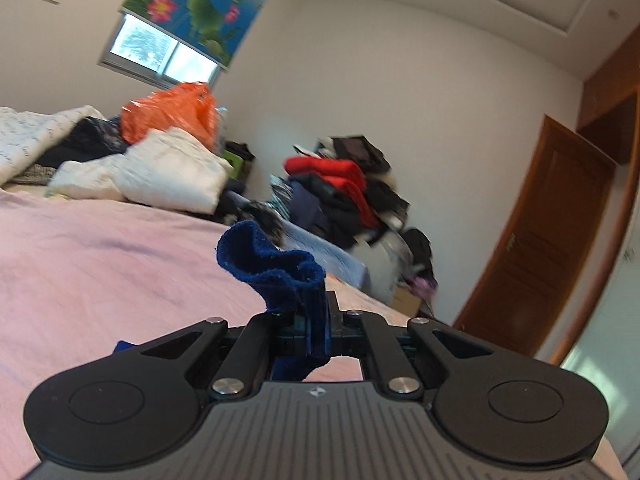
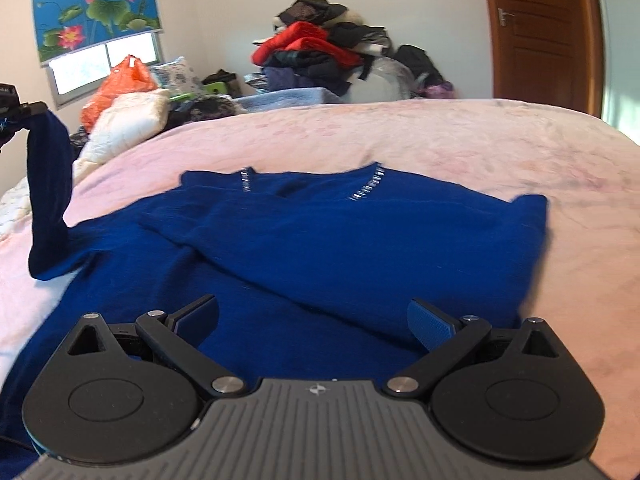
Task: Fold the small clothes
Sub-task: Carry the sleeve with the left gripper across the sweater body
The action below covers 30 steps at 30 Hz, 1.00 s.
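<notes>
A blue sweater [image 2: 320, 248] with a silver-trimmed neckline lies spread on the pink bed cover [image 2: 440, 140], one side folded over the body. My left gripper [image 1: 310, 332] is shut on the sweater's sleeve cuff [image 1: 276, 264] and holds it up above the bed. It shows at the left edge of the right wrist view [image 2: 24, 112], with the sleeve [image 2: 48, 200] hanging from it. My right gripper [image 2: 314, 316] is open and empty, low over the sweater's lower part.
White bedding [image 1: 160, 172] and an orange plastic bag [image 1: 172, 112] lie at the bed's far side. A heap of clothes [image 2: 320, 56] stands beyond the bed. A wooden door [image 2: 540, 32] is at the right.
</notes>
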{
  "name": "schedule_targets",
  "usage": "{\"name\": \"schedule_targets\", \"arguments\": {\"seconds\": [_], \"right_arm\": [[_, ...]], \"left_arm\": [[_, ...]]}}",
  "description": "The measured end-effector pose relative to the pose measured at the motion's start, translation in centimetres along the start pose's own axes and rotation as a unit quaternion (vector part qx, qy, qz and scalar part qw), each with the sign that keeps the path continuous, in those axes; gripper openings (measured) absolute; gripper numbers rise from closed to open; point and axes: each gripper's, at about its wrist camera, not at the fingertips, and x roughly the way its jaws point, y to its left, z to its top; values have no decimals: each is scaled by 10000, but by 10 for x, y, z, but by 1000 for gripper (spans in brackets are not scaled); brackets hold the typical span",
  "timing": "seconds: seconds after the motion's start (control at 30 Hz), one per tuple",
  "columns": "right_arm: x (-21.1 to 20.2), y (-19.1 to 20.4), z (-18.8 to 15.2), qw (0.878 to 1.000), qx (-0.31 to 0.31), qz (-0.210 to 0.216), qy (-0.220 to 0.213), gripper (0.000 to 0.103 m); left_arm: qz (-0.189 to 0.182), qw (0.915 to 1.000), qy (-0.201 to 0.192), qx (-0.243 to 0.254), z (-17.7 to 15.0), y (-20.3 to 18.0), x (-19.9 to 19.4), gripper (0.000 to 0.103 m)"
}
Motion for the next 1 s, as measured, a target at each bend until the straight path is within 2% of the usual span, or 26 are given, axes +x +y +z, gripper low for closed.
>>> {"name": "schedule_targets", "arguments": {"seconds": [0.23, 0.5, 0.6, 0.77, 1.0], "right_arm": [[6, -13, -7, 9998, 156, -95, 80, 103], [7, -17, -9, 9996, 160, -205, 80, 103], [7, -17, -10, 9997, 130, -203, 86, 103], [5, -18, -12, 9997, 140, -204, 69, 103], [0, -21, -12, 9996, 142, -230, 80, 103]], "left_arm": [[-257, 9987, 397, 213, -16, -16, 7, 6], [-667, 9947, 530, 572, -19, -57, 13, 6], [-814, 9903, 767, 827, -27, -77, 22, 6], [-1087, 9824, 1182, 954, -45, -100, 34, 6], [-1583, 9684, 1496, 1218, -66, -143, 34, 6]]}}
